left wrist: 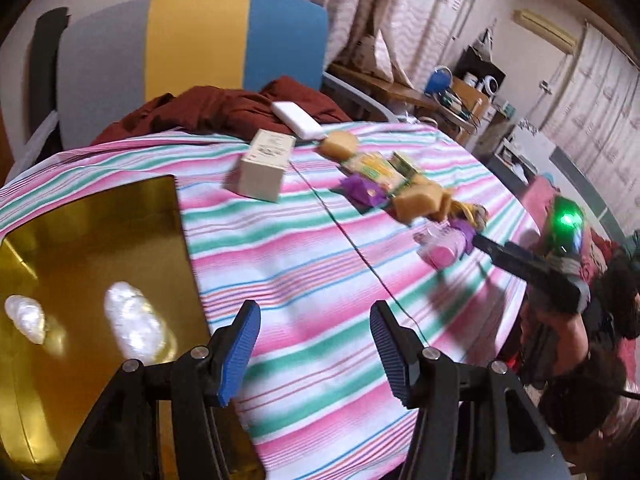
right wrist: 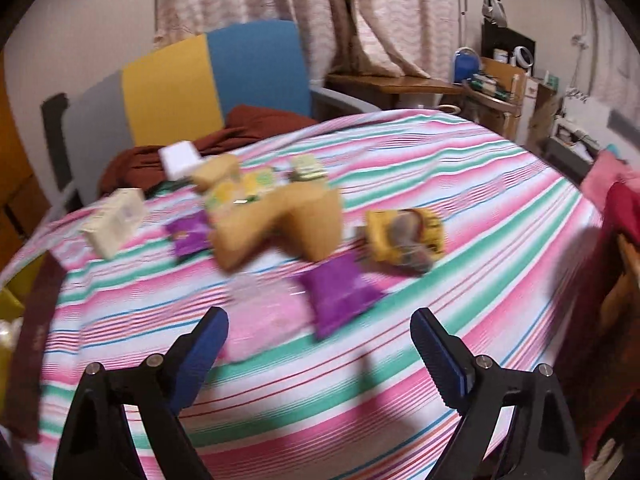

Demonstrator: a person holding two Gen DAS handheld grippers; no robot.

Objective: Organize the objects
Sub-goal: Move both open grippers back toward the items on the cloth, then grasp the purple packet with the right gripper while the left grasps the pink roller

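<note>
Both the left gripper (left wrist: 314, 350) and right gripper (right wrist: 320, 354) hang open and empty above the striped desk (right wrist: 480, 208), the right nearing a purple pouch (right wrist: 338, 294), probably light, crinkly, best pinched across its flat middle.

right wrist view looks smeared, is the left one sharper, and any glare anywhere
Right wrist view: motion blur smears the purple packet and yellow pouch; only the right gripper stays crisp. Left wrist view: somewhat sharper, the white box readable in outline, print not; two bright glare patches on the gold box. Both bend the striped cloth at the edges.
</note>
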